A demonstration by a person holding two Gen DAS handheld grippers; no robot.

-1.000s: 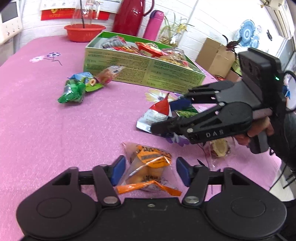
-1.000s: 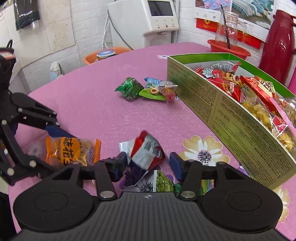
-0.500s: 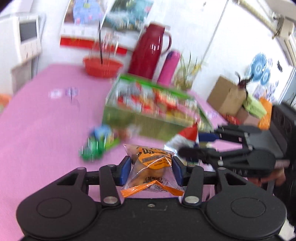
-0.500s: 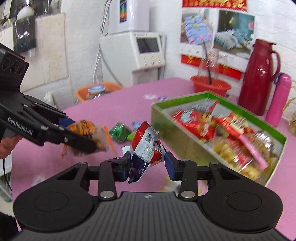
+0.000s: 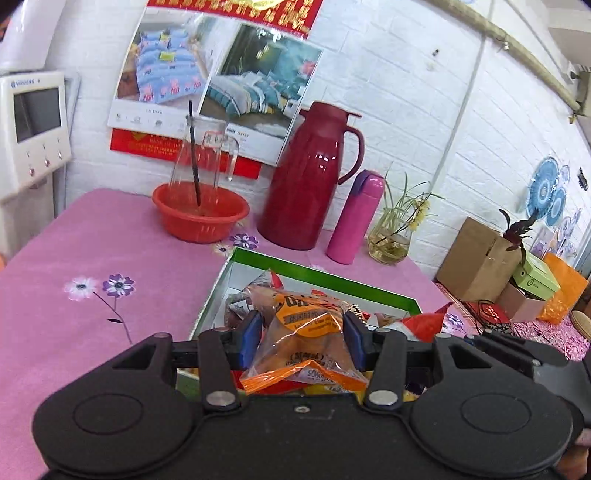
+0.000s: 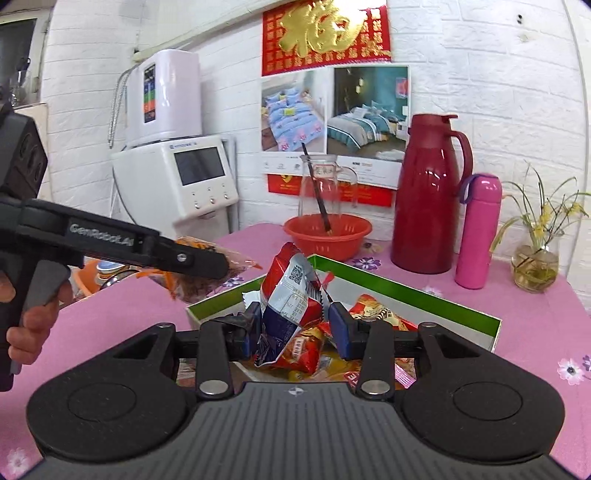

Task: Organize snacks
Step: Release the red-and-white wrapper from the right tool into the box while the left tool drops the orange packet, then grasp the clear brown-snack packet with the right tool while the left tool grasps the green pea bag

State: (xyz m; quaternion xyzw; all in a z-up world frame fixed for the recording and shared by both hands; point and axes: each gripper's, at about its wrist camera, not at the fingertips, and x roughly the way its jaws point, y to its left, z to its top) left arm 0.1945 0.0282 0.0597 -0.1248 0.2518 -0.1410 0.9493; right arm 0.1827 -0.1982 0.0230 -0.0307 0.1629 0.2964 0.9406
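Inside green box point(image 6: 424, 301), snack packets point(image 6: 373, 312).

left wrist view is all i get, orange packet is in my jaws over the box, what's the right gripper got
Observer: The right gripper is shut on a red, white and blue snack bag.
Operator: is that one over the box too
Observer: Yes, it hangs above the open green box, over the packets already inside.
Operator: anything on the wall above the calendar pictures
Observer: A red hanging with a gold character tops it, and a white machine stands left of the table.
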